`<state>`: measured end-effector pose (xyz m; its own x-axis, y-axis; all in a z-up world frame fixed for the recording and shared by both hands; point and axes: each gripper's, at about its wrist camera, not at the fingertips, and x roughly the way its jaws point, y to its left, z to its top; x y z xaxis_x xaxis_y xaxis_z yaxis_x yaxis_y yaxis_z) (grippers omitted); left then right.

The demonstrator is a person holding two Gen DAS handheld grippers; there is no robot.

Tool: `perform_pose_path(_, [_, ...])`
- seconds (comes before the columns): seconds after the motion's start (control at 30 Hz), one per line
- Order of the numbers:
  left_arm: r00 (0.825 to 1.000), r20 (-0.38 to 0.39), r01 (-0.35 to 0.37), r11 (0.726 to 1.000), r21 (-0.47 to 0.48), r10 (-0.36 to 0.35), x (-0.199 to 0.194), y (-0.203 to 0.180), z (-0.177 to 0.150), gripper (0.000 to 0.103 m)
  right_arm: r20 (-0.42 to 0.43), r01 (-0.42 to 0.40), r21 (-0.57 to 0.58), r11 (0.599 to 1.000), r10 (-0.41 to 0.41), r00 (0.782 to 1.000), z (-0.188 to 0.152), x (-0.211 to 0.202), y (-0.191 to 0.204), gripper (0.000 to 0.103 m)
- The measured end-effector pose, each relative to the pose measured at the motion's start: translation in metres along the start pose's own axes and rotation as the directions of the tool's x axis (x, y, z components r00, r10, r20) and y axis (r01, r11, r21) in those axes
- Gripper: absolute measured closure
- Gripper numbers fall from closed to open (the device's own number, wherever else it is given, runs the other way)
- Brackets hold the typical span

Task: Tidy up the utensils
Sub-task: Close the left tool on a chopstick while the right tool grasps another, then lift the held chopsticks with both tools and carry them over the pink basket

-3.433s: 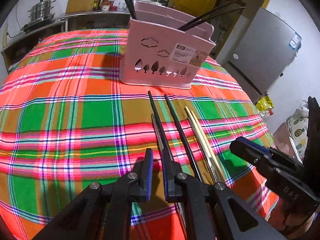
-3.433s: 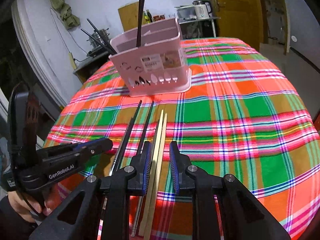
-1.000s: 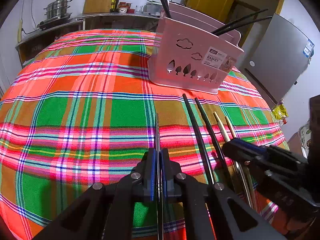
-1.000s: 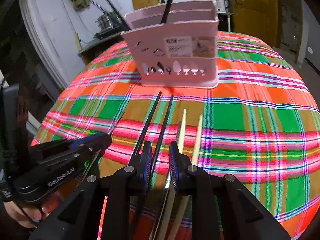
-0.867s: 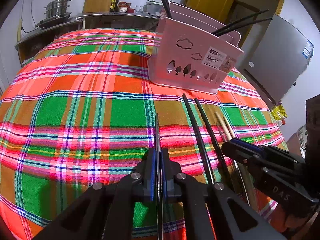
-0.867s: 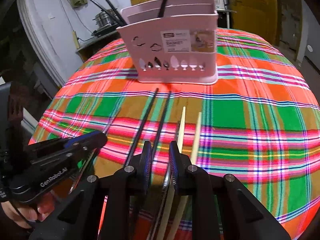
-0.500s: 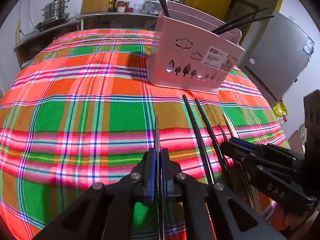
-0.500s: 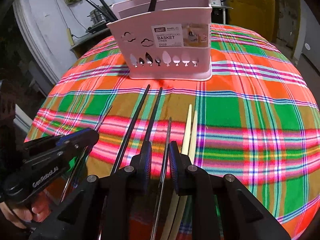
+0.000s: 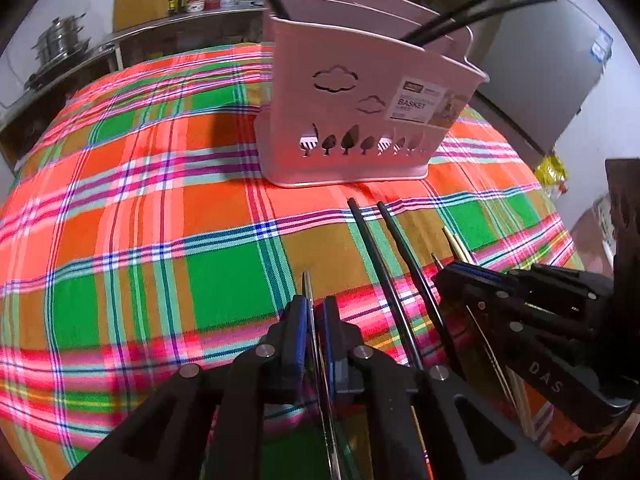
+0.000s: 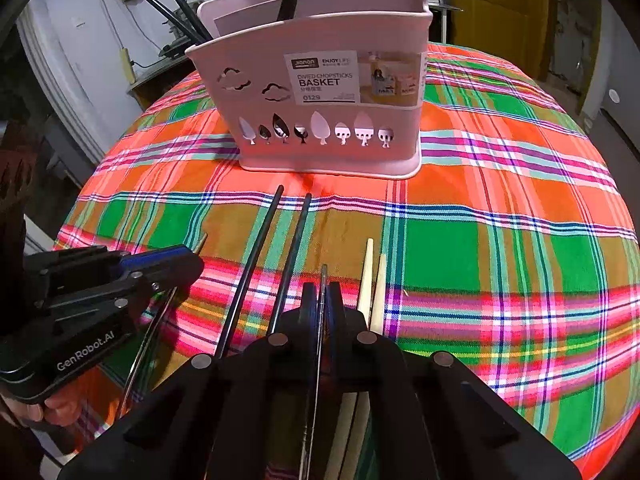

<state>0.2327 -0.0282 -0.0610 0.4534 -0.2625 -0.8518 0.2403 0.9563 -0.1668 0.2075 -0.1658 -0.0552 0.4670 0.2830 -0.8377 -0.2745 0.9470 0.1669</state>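
Note:
A pink chopstick basket stands on the plaid tablecloth with black chopsticks sticking out of it. My left gripper is shut on a thin metal chopstick held above the cloth. My right gripper has its jaws closing, and its pads press on a second metal chopstick. Two black chopsticks lie between the grippers, pointing at the basket. Two wooden chopsticks lie just right of the right gripper. The left gripper also shows in the right wrist view.
The round table's edge curves close on the right and near sides. A counter with steel pots stands behind the table, a grey fridge to the right, and a yellow door beyond. A hand holds the left gripper.
The right gripper's jaws have closed on a thin metal chopstick. The left gripper has carried its metal chopstick closer to the basket.

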Motion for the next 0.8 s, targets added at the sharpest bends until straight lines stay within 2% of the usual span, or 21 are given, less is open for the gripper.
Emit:
perform_pose_path(0.17, [1.000,-0.014,0.012,1.000,-0.022,-0.012,-0.002,0.004,0.002,0.099,0.015,-0.019,0.019,1.000,0.018,1.000,0.002,-0.007,-0.003,0.099])
perform_pose_path(0.27, [1.000,0.008,0.009,0.999,-0.031,-0.009,-0.010,0.004,0.004,0.099,0.044,-0.030,0.026,0.999,0.029,0.999,0.004,-0.020,-0.007,0.099])
perform_pose_path(0.5, [0.993,0.113,0.028,0.999,-0.016,-0.026,-0.060,0.002,0.020,0.099,0.131,-0.045,0.037,0.998,0.040,0.991,0.020,-0.059,-0.013,0.099])
perform_pose_path(0.8, [0.966,0.257,0.033,0.999,0.022,-0.037,-0.125,-0.008,0.050,0.099,0.257,-0.045,0.004,0.999,0.043,0.965,0.043,-0.111,-0.004,0.099])
